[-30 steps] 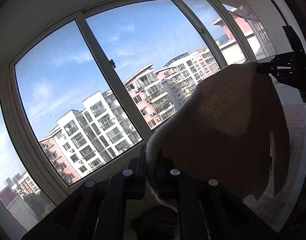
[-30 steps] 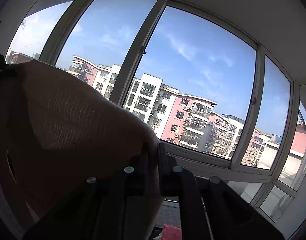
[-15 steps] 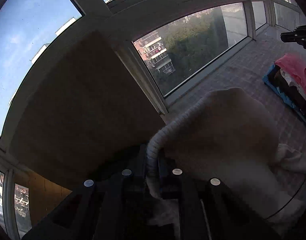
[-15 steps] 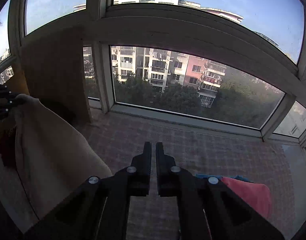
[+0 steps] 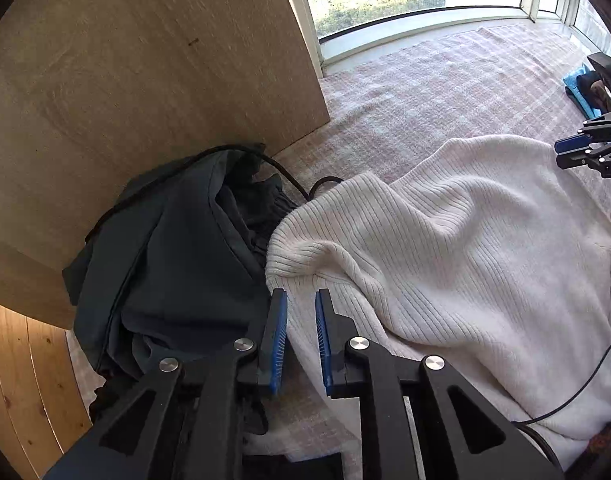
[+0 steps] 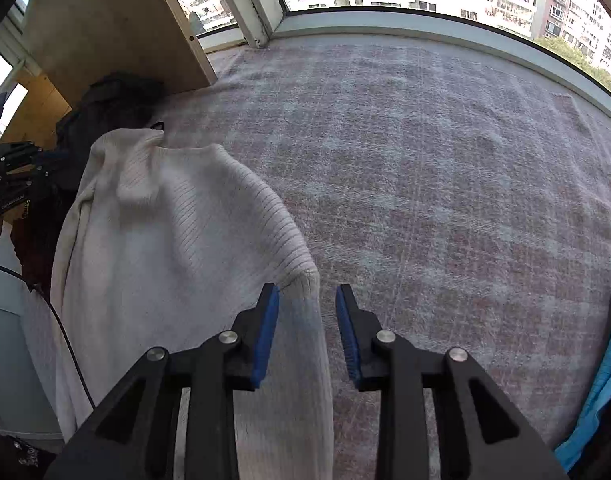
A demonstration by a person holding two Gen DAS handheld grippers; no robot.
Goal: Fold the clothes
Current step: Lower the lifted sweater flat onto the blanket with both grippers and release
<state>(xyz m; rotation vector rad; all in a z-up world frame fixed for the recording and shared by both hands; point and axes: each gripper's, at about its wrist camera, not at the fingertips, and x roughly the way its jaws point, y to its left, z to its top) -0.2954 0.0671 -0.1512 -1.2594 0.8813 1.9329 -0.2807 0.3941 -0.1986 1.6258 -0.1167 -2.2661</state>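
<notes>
Since folding needs a flat start, the pink woven rug point(image 6: 445, 168) is used as the work surface, and the white ribbed sweater point(image 5: 457, 248) is laid out on it, crumpled. Both left gripper point(image 5: 298, 340) and right gripper point(image 6: 307, 332) are held over its edge, jaws parted, nothing clamped.
</notes>
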